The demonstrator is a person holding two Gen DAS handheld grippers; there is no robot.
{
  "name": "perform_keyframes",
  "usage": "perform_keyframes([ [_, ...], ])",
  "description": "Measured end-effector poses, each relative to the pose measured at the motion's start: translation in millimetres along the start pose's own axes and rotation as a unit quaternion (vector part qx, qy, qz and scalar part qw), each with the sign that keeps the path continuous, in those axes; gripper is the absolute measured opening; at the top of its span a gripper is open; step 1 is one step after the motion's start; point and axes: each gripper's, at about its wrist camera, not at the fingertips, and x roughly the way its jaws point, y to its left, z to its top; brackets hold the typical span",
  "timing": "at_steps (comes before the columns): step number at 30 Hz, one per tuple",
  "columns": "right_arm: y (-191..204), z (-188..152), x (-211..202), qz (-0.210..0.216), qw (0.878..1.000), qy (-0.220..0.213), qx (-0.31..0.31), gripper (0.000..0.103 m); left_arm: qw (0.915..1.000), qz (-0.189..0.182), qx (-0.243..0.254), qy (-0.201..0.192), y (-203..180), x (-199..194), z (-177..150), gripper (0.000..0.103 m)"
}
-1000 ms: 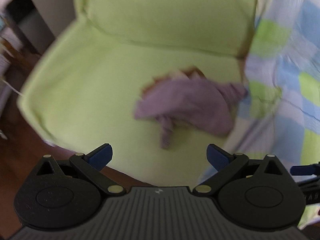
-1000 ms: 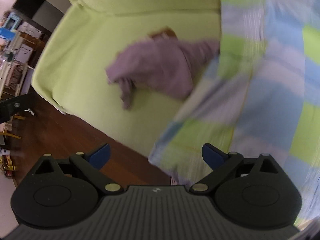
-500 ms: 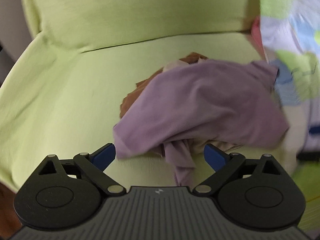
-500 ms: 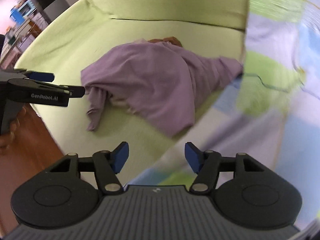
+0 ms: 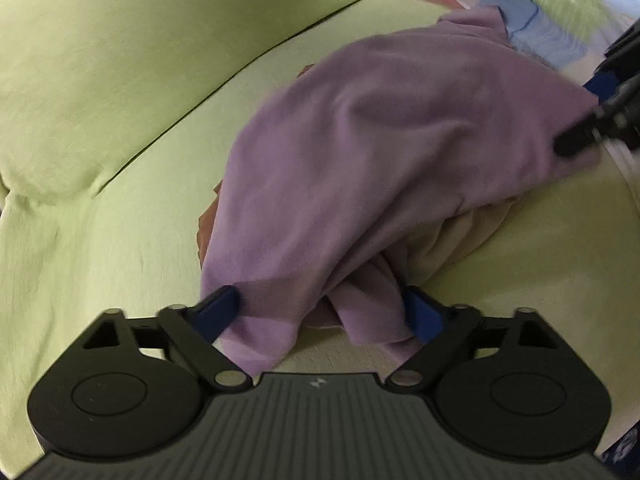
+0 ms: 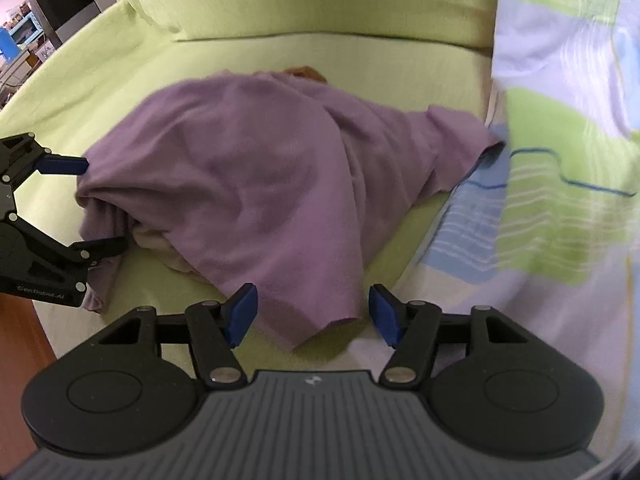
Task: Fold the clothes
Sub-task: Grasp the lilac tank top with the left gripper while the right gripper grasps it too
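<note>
Your left gripper (image 5: 320, 312) gapes wide around the near edge of the purple cloth (image 5: 380, 152) heaped on the green sofa (image 5: 120, 80). Your right gripper (image 6: 312, 312), also wide, straddles its other corner, gripping nothing.

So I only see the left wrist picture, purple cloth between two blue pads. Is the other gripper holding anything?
Observer: No. The right gripper is open, with its pads on either side of the near hem of the purple garment.
Operator: And what's next to the sofa?
Observer: Wooden floor, just past the front left edge of the sofa.
</note>
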Motion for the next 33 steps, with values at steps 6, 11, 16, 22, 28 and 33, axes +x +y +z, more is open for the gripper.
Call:
perform_keyframes([
  [6, -5, 1, -18, 0.003, 0.999, -0.030, 0.037, 0.010, 0.9987, 0.031, 0.006, -0.041, 4, -28, 4, 0.035],
  [11, -4, 0, -23, 0.016, 0.998, -0.043, 0.039, 0.006, 0.9985, 0.036, -0.004, -0.040, 9, -30, 11, 0.025],
  [16, -10, 6, -51, 0.034, 0.992, -0.104, 0.065, 0.006, 0.9947, 0.038, -0.065, -0.070, 29, -66, 18, 0.025],
  [22, -16, 27, -90, 0.063, 0.978, -0.179, 0.085, 0.006, 0.9834, 0.032, -0.151, -0.095, 61, -109, 48, 0.024],
  [28, -37, 59, -154, 0.073, 0.952, -0.287, 0.084, 0.006, 0.9692, 0.044, -0.157, -0.184, 53, -187, 109, 0.024],
  [33, -91, 68, -228, 0.045, 0.929, -0.359, 0.082, 0.006, 0.9578, -0.011, -0.163, -0.237, -1, -242, 165, 0.025],
])
